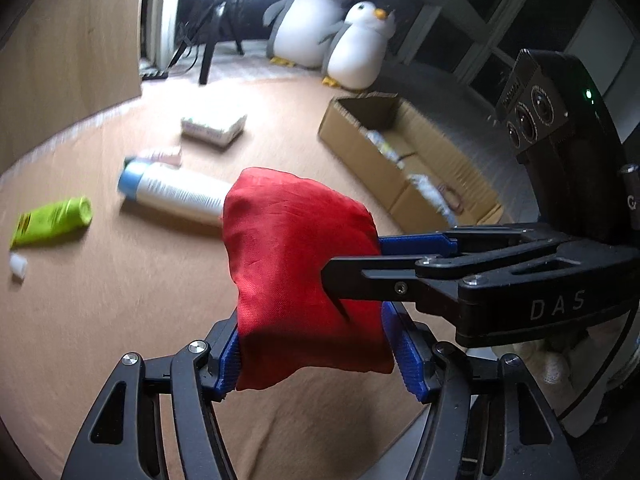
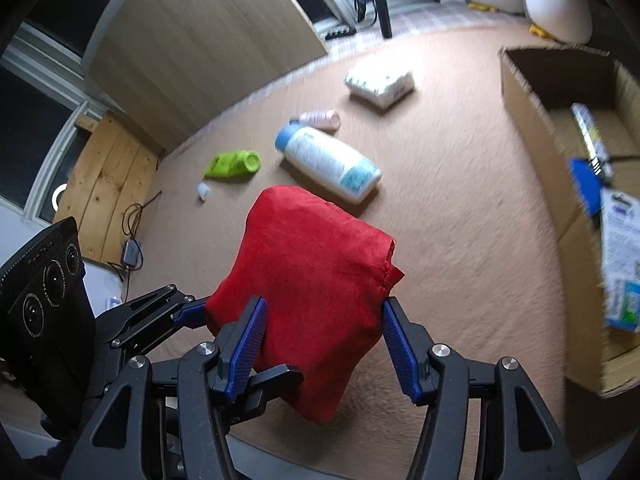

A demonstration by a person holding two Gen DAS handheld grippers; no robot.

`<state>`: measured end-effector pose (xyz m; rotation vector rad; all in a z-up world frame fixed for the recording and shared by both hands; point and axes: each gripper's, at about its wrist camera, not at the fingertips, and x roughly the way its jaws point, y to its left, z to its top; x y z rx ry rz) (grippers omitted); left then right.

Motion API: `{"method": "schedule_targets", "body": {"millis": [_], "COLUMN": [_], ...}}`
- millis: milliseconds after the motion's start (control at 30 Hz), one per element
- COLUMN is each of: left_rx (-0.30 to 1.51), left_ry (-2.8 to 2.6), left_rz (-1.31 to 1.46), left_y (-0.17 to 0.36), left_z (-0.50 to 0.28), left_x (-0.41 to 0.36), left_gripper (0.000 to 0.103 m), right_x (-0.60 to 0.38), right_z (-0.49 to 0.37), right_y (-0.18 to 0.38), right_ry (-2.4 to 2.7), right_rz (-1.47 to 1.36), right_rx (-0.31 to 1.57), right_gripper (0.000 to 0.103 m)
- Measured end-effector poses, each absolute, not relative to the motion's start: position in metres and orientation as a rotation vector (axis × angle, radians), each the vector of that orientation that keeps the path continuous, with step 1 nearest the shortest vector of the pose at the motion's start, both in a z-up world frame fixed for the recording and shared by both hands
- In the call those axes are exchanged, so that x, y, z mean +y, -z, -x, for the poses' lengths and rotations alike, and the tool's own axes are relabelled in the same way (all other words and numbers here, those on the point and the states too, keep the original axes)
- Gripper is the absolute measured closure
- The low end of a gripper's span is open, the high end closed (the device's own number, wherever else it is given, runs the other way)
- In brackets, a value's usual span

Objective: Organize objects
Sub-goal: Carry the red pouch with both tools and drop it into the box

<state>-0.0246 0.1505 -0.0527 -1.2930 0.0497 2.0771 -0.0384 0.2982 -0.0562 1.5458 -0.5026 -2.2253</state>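
A red cloth pouch (image 1: 296, 276) is pinched from two sides at once: the left gripper (image 1: 312, 354) has its blue-padded fingers (image 1: 406, 354) about half spread and pressed on the pouch's lower end, and the right gripper (image 2: 322, 346) clamps it likewise, fingers (image 2: 248, 344) half spread. The pouch is seen raised clear of the brown carpet (image 2: 460, 220), plump and creased, with a stitched seam at one corner. A white bottle (image 2: 328, 158), a green tube (image 2: 232, 164) and an open cardboard box (image 2: 528, 112) are noted beyond it.
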Motion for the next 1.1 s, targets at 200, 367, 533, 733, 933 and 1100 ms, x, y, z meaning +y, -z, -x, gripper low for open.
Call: {"method": "schedule_targets", "body": {"millis": [200, 367, 533, 733, 933, 1100], "left_rx": [0.070, 0.077, 0.094, 0.126, 0.148, 0.153], "left_ry": [-2.066, -2.047, -2.018, -1.990, -1.983, -1.995], "left_rz": [1.212, 1.161, 1.129, 1.117, 1.122, 1.132], "left_y": [0.030, 0.020, 0.021, 0.028, 0.038, 0.046], "left_z": [0.039, 0.050, 0.061, 0.070, 0.078, 0.089], "left_x": [0.194, 0.240, 0.295, 0.353, 0.390, 0.400], "left_gripper": [0.036, 0.036, 0.036, 0.038, 0.038, 0.039], "right_x": [0.332, 0.372, 0.414, 0.465, 0.500, 0.517], "right_z": [0.042, 0.048, 0.052, 0.061, 0.072, 0.078], "right_y": [0.032, 0.018, 0.010, 0.012, 0.022, 0.029], "right_ry": [2.292, 2.354, 2.423, 2.482, 2.516, 2.514], "right_rz": [-1.500, -1.472, -1.464, -1.476, -1.498, -1.509], "right_rx": [-0.511, -0.527, -0.537, -0.562, -0.581, -0.591], "right_gripper": [0.047, 0.047, 0.047, 0.047, 0.047, 0.047]}}
